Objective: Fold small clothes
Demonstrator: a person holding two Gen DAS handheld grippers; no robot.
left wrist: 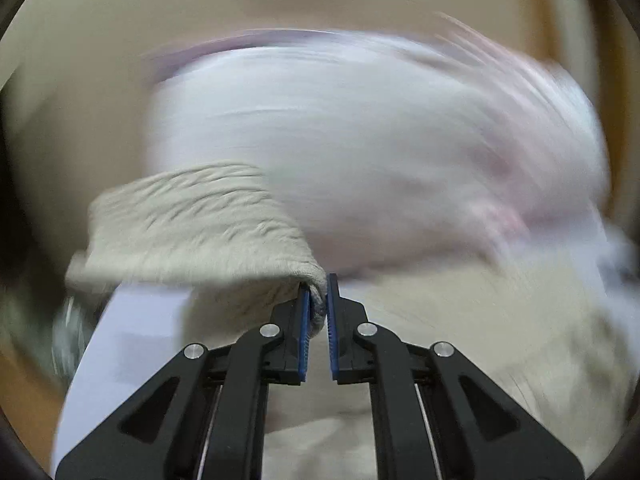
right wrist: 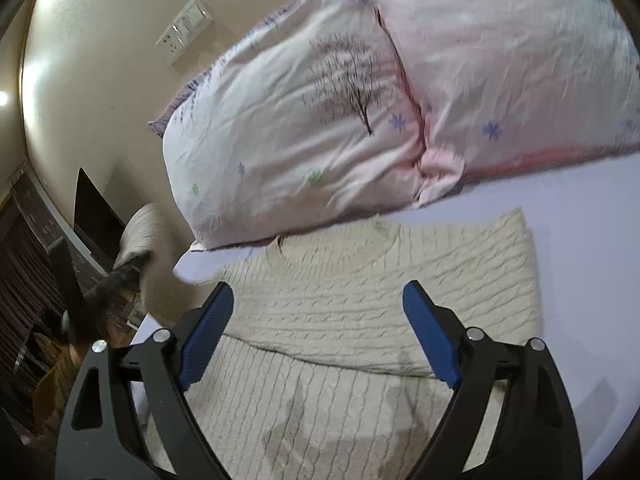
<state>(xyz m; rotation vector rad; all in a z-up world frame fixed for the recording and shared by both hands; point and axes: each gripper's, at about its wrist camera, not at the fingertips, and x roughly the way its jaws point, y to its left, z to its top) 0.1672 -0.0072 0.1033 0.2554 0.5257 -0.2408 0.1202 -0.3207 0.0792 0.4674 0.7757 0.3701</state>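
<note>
A cream cable-knit sweater (right wrist: 380,292) lies flat on the pale bed sheet (right wrist: 588,240), neckline toward the pillows, with one part folded across its chest. My right gripper (right wrist: 318,300) is open and empty, hovering just above the sweater's middle. My left gripper (left wrist: 318,300) is shut on a part of the sweater (left wrist: 200,228), probably the sleeve or an edge, and holds it lifted off the bed. The left wrist view is heavily motion-blurred. In the right wrist view the left gripper (right wrist: 124,268) shows at the bed's left edge with knit fabric raised.
Two pink-white patterned pillows (right wrist: 304,120) lie right behind the sweater's neckline. A beige wall with a switch panel (right wrist: 186,30) is behind. The bed edge is at the left (right wrist: 188,268), with dark furniture (right wrist: 40,280) beyond it.
</note>
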